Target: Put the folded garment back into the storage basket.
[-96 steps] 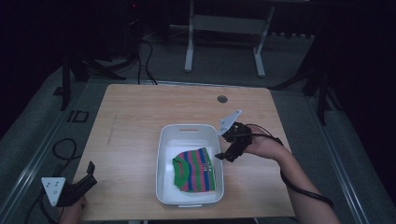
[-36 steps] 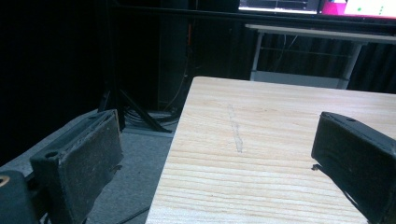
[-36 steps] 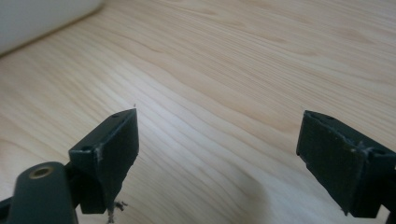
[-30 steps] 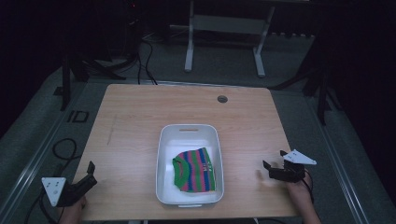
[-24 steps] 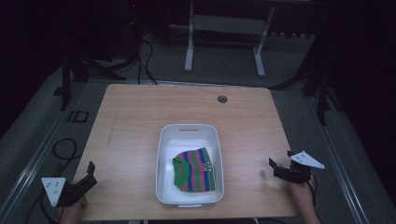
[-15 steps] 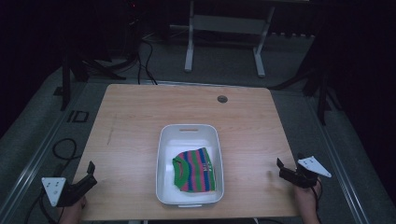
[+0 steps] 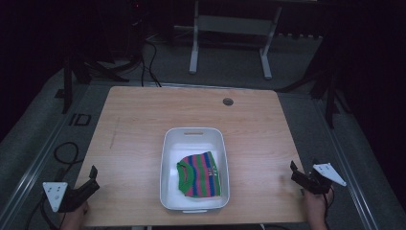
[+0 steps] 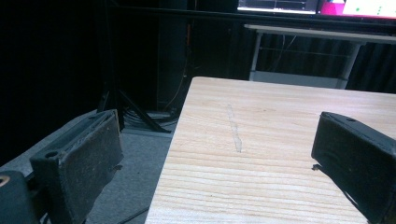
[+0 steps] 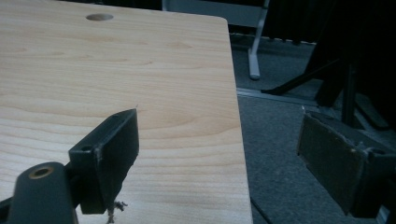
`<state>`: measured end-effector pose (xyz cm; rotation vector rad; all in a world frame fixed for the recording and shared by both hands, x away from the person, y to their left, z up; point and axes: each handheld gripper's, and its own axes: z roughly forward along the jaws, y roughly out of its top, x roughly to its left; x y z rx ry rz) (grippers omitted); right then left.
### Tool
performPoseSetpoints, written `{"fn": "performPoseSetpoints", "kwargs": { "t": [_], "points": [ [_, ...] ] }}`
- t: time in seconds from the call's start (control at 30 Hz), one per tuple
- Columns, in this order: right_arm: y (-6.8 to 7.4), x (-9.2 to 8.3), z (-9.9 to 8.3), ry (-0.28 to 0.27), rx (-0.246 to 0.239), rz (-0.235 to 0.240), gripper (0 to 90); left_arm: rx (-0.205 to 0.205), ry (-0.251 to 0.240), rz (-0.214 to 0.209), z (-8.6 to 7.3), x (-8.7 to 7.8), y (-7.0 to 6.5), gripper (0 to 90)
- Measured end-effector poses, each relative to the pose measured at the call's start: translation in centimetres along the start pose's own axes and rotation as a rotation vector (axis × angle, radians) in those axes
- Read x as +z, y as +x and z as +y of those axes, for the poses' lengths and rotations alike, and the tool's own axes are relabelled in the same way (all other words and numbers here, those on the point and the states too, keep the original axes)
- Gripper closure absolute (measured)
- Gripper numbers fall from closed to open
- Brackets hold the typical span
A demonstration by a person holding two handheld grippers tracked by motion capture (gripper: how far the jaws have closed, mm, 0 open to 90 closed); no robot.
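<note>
At the centre of the high view, a white tub (image 7: 195, 168) sits on the wooden table (image 7: 143, 124), slightly below the middle of the frame; inside it, toward its lower right, lies a folded garment (image 7: 201, 174) striped in green, pink and blue; a small round hole (image 7: 228, 101) marks the tabletop in the upper middle. Lower left of that frame, the left gripper (image 7: 89, 178) sits at the table's corner, held by a hand (image 7: 75, 220) at the bottom edge, its jaws spread wide with nothing between them; in the left gripper view they straddle the table's edge and the grey floor (image 8: 135, 172). Lower right, the right gripper (image 7: 298, 174) hangs at the table's right edge, well apart from the tub, jaws likewise wide and empty; its own view shows one jaw over wood, the other over carpet.
</note>
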<state>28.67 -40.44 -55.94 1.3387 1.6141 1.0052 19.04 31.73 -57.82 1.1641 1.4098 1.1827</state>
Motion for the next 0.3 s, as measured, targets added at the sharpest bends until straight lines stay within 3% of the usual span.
{"fn": "performPoseSetpoints", "kwargs": {
  "t": [0.3],
  "points": [
    [0.14, 0.12, 0.04, 0.011, -0.015, -0.010, 13.4, -0.001, 0.001, -0.001, 0.00, 0.00, 0.03, 2.2]
  ]
}}
